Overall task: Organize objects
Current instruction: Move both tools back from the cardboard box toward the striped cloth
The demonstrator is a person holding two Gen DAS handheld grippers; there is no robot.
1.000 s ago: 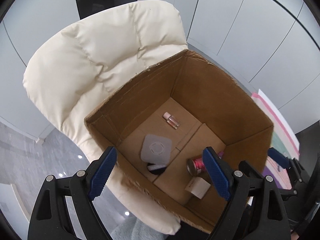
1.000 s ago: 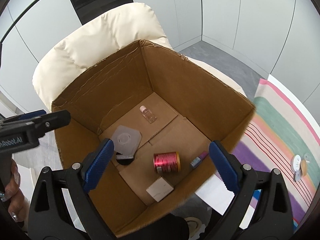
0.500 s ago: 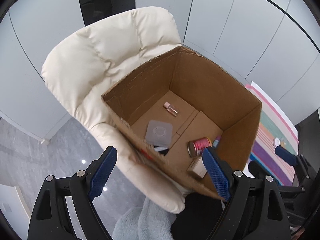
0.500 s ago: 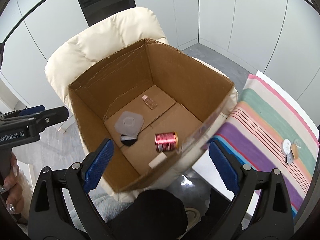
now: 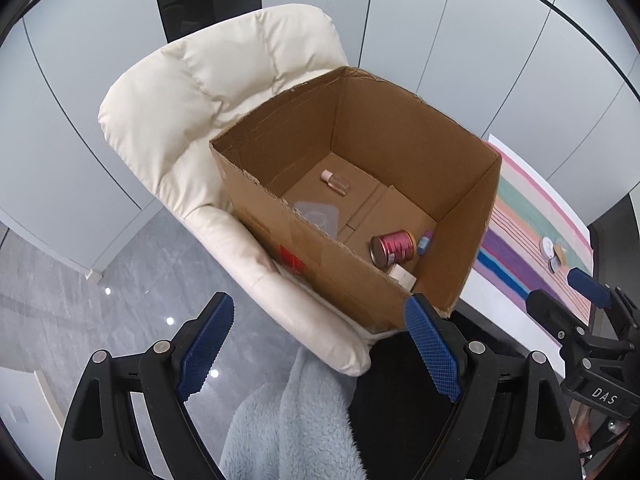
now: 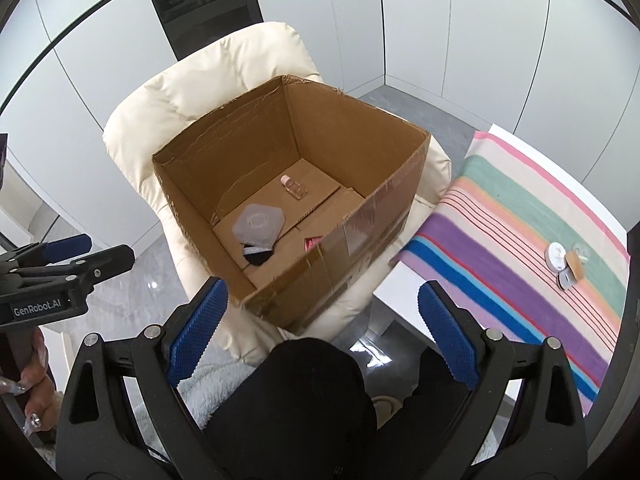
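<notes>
An open cardboard box (image 5: 320, 268) (image 6: 360, 236) sits on a cream padded chair (image 5: 180, 112) (image 6: 224, 76). Inside lie a small pink-capped bottle (image 5: 335, 181) (image 6: 293, 187), a translucent grey lid (image 5: 318, 216) (image 6: 259, 224) over a black round item (image 6: 258, 256), a red spool (image 5: 393, 246), a small blue-capped tube (image 5: 425, 241) and a white block (image 5: 403, 276). My left gripper (image 5: 320, 344) hangs open and empty in front of the box. My right gripper (image 6: 320, 332) is open and empty too, pulled back from the box's near corner.
A striped cloth (image 6: 520, 232) (image 5: 532, 224) covers a white table at the right, with small round items (image 6: 566, 266) (image 5: 554, 254) on it. A person's dark-clad knee (image 6: 296, 396) and a pale fluffy garment (image 5: 288, 424) lie below the grippers. Grey glossy floor spreads to the left.
Both grippers have drawn back and up from over the box, so the box now looks smaller and farther. Their jaws stay equally wide. More of the striped cloth shows.
</notes>
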